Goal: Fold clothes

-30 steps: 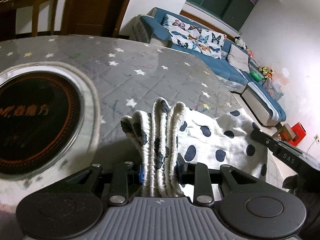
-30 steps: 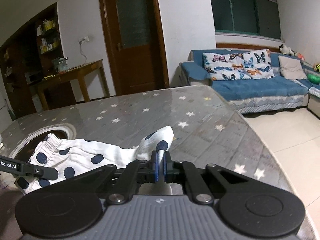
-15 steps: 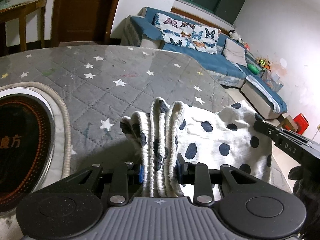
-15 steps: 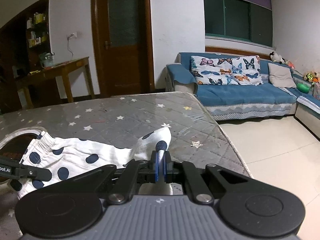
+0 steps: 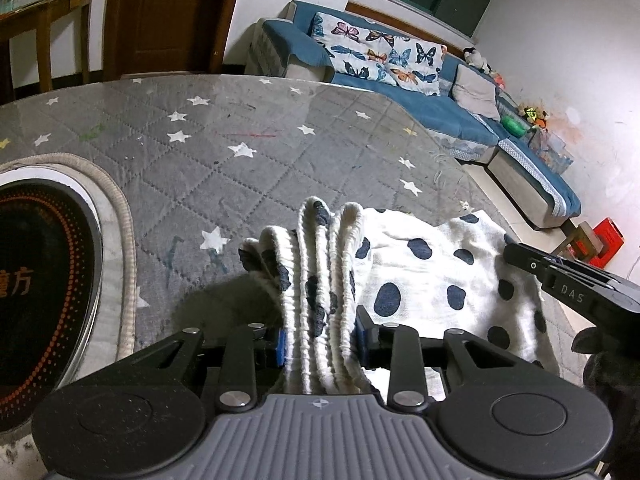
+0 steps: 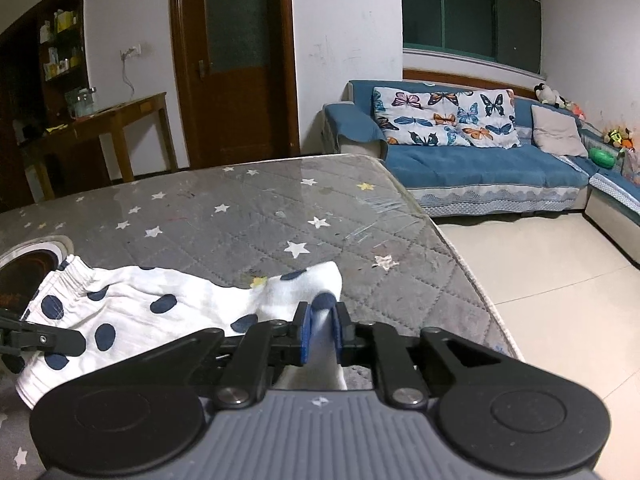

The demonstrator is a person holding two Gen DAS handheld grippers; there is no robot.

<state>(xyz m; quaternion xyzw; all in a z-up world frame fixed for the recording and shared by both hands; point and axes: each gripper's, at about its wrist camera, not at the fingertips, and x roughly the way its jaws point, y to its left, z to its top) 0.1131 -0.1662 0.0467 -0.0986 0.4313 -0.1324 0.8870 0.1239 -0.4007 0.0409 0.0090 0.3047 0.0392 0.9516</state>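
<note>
The left hand-held gripper (image 5: 320,338) pinches the bunched elastic waistband of the white polka-dot garment (image 5: 420,276), its ribbed folds standing up between the jaws. The right hand-held gripper (image 6: 320,330) clamps a thin corner of the same cloth near the tabletop's right edge. The garment lies stretched between them on the grey star-quilted tabletop (image 6: 240,220). Beyond stands a blue sofa (image 6: 480,168).

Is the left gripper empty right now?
No, the left gripper is shut on the bunched elastic waistband of the polka-dot shorts.
</note>
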